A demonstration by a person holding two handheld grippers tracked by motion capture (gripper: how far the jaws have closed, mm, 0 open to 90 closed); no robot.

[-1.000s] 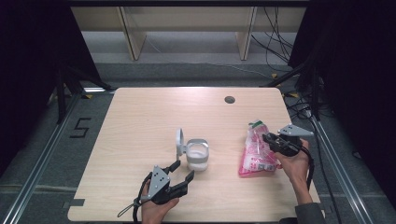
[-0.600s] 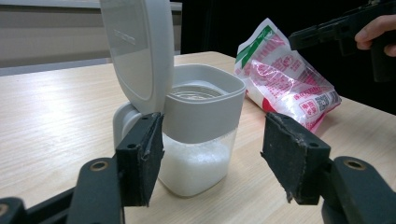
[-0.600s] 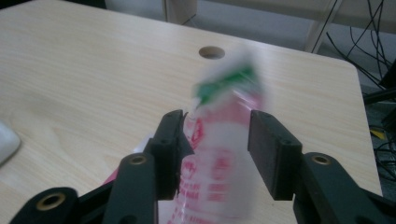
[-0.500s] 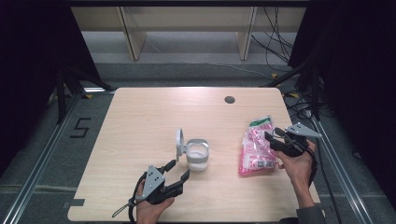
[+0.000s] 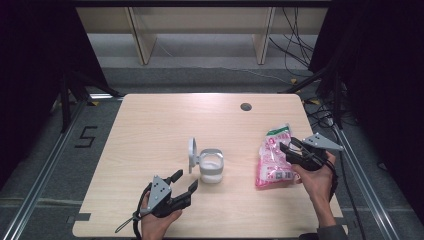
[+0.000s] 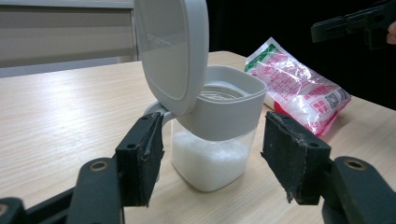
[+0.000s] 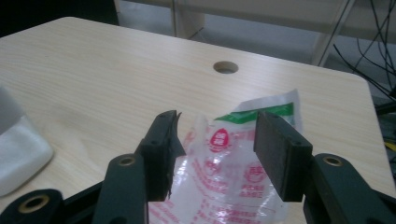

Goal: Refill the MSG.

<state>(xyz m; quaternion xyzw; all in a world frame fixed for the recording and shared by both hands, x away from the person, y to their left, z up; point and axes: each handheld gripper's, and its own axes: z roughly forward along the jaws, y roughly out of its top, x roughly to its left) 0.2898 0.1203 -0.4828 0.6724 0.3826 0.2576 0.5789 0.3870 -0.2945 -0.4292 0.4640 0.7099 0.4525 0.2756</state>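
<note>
Now the right hand-held gripper [image 5: 291, 150], just spread, hovers over the pink bag [image 5: 272, 162]; the left [image 5: 184, 182] gapes.

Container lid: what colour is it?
Light grey lid, flipped open, clearest in the left gripper view.

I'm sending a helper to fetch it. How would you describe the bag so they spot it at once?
On the wooden table, look toward its right edge, right of the open-lidded jar. The bag lies flat there: crinkly pink-and-white plastic with a green top strip, the one soft thing.
</note>
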